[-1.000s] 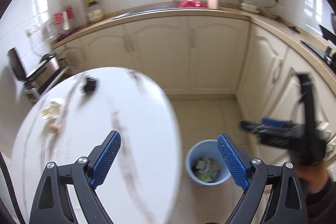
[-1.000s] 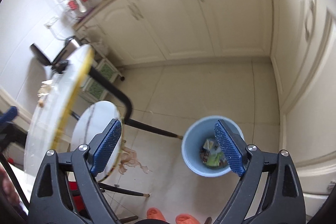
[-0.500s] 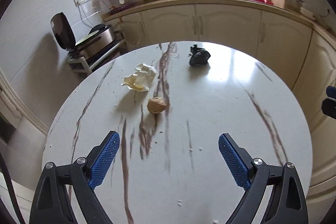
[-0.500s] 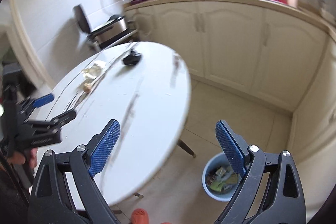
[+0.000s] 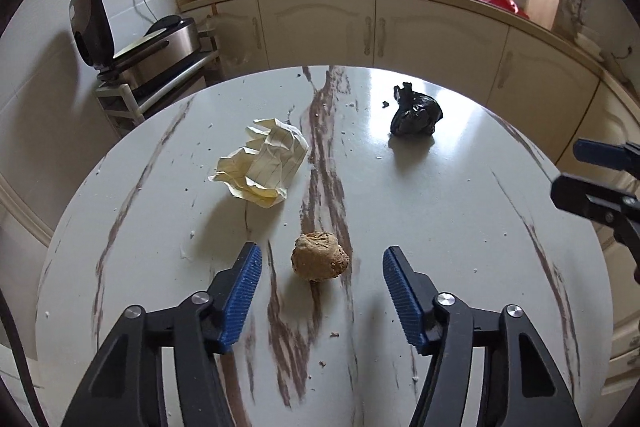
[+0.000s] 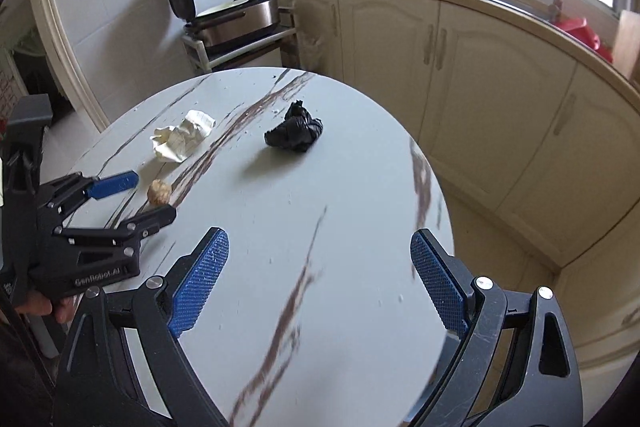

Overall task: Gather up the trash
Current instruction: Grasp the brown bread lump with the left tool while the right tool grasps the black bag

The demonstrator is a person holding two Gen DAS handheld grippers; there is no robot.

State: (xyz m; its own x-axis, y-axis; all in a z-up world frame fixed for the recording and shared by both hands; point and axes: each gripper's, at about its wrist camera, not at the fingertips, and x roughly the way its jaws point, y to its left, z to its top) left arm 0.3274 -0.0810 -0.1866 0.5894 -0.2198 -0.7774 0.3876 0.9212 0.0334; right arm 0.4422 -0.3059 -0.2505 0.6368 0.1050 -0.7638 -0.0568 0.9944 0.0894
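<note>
Three pieces of trash lie on the round marble table [image 5: 440, 227]: a brown lump [image 5: 320, 261], a crumpled lined paper [image 5: 264, 163] and a crumpled black bag [image 5: 416, 115]. My left gripper [image 5: 322, 263] points down at the lump, which sits between its closing jaws; gaps still show on both sides of it. In the right wrist view the left gripper [image 6: 154, 197] straddles the lump [image 6: 159, 191], with the paper [image 6: 182, 139] and the bag [image 6: 296, 131] beyond it. My right gripper [image 6: 319, 241] hangs open over bare tabletop with nothing between its fingers. It also shows at the right edge of the left wrist view [image 5: 570, 171].
Cream cabinets [image 5: 372, 27] with a counter and sink run behind and right of the table. A steel grill appliance [image 5: 160, 43] sits on a rack at the far left. The table's right edge [image 6: 440, 211] drops to tiled floor. A hand [image 6: 48, 305] holds the left gripper.
Both grippers swung from the blue bin on the floor to above the table. The left one came close to the brown lump and its jaws narrowed around it.
</note>
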